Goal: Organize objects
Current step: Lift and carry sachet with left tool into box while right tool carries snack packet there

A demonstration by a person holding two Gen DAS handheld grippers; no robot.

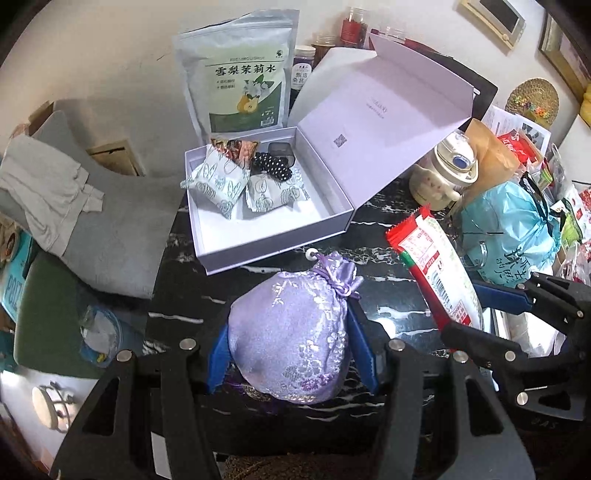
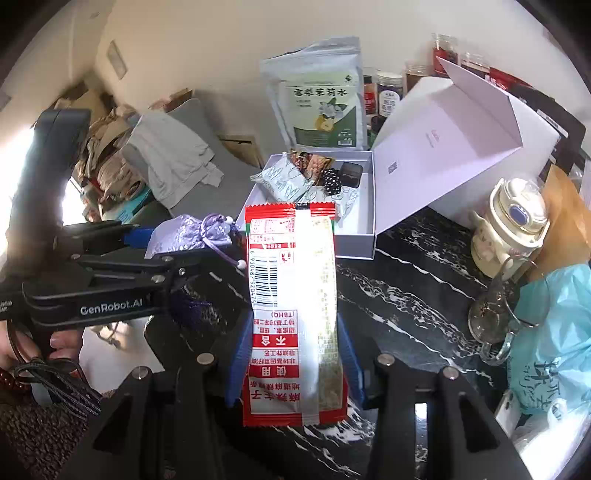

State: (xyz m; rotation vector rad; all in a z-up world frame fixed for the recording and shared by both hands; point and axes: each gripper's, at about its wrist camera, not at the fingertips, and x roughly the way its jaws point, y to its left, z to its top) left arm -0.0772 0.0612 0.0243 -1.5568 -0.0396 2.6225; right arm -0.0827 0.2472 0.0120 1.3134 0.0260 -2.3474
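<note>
My left gripper (image 1: 290, 345) is shut on a lavender brocade drawstring pouch (image 1: 295, 328), held above the black marble table (image 1: 376, 266) just in front of the open white gift box (image 1: 255, 236). The pouch also shows in the right wrist view (image 2: 192, 234). My right gripper (image 2: 293, 354) is shut on a red and white snack packet (image 2: 293, 306), held upright before the box (image 2: 356, 243); the packet shows at the right of the left wrist view (image 1: 436, 266). The box holds small patterned sachets (image 1: 218, 179), a black beaded item (image 1: 271, 166) and a dark case.
A green and white tea pouch (image 1: 240, 81) stands behind the box. A cream lidded cup (image 1: 443, 173), a teal bag (image 1: 517, 225), a glass cup (image 2: 491, 317) and packets crowd the right. Jars (image 1: 354, 26) line the back wall. A grey sofa (image 1: 96, 221) lies left.
</note>
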